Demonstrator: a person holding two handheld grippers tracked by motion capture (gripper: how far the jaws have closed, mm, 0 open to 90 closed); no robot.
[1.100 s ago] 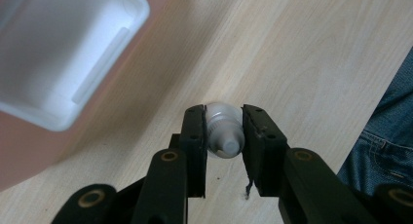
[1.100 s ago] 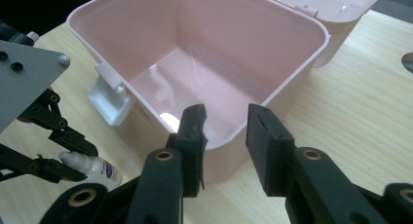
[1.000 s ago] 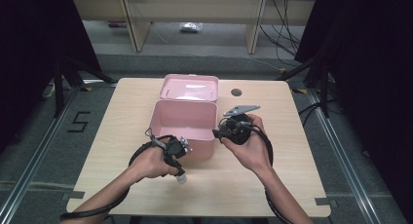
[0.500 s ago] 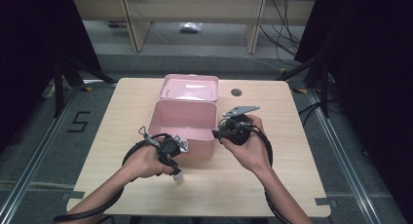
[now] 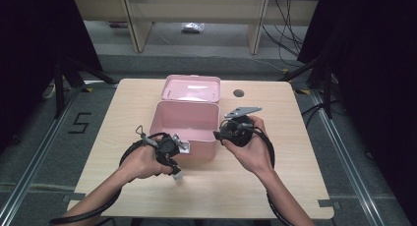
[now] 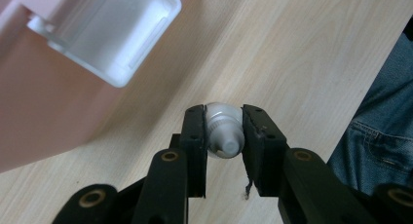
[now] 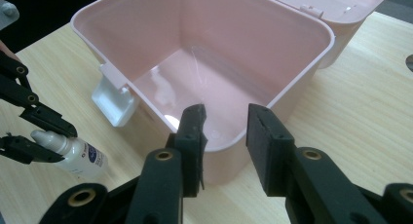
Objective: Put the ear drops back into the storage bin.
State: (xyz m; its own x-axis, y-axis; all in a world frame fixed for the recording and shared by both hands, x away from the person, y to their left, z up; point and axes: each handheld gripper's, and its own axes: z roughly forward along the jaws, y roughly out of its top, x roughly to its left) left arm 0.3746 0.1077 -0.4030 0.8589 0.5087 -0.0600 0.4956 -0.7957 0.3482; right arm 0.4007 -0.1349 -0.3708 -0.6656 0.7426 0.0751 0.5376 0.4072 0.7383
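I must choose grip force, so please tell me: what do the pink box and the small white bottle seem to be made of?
The pink box looks like smooth, glossy moulded plastic: light reflects off its inner floor, and its rim is thin and rounded. The small white bottle in the left gripper seems to be semi-matt plastic, with a ribbed cap and printed label; how soft it is cannot be told.

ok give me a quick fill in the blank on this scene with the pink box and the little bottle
1. The left gripper is shut on a small white ____.
2. The pink box on the table has its lid ____.
3. The jaws of the right gripper hold ____ between them.
4. The white latch on the box's front wall faces the ____ gripper.

Missing words: bottle; open; nothing; left
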